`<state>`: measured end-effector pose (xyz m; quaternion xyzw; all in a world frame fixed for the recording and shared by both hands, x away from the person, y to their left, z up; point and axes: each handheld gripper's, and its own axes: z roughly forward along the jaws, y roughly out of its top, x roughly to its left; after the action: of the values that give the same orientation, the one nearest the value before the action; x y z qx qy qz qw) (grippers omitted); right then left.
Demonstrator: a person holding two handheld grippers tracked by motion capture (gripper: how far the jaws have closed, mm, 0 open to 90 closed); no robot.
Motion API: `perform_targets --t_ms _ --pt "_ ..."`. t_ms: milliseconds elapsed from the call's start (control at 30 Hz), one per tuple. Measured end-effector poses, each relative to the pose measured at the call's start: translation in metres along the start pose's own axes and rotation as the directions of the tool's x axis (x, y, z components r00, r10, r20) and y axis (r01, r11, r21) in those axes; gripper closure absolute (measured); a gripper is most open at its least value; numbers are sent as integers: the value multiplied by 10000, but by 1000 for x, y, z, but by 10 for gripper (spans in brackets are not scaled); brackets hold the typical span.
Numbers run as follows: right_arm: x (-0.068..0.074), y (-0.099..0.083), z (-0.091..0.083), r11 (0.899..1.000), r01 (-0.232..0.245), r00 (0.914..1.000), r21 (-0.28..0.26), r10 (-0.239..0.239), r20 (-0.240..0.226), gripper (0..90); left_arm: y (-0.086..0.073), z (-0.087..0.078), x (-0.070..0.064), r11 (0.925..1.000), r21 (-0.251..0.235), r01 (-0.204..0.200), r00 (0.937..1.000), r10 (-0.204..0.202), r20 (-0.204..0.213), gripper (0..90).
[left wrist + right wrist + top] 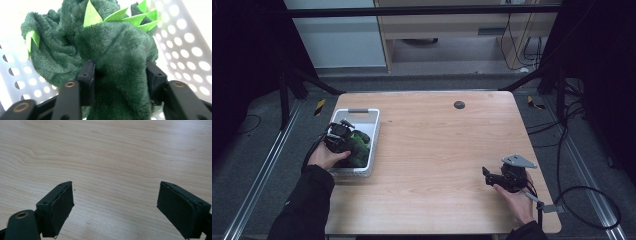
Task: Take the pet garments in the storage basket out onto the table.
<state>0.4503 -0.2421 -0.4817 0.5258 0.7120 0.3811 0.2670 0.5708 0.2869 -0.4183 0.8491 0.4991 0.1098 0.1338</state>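
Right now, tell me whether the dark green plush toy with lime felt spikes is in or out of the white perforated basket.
In. The plush toy lies inside the basket, pinched by the left gripper.

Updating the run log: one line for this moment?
left gripper: shut on green plush toy in white basket | right gripper: open, empty, over table

Left tongs (117, 75) clamped on green plush (120, 57); right tongs (116, 207) spread wide, hand-held low.

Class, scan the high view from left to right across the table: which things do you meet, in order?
White perforated basket holding the green plush toy and left gripper → small dark disc on the table → right gripper.
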Motion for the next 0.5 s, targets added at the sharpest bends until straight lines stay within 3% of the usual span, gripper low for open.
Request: perform_targets --t_ms 133,500 --pt "0 0 0 10000 13 10000 34 -13 -12 136 0 -1 0 10000 -9 5 10000 -5 -15 634" --pt "0 0 1 9999 -26 10000 104 26 -3 136 -4 -11 1 9994 -295 -203 9998 202 -55 728"
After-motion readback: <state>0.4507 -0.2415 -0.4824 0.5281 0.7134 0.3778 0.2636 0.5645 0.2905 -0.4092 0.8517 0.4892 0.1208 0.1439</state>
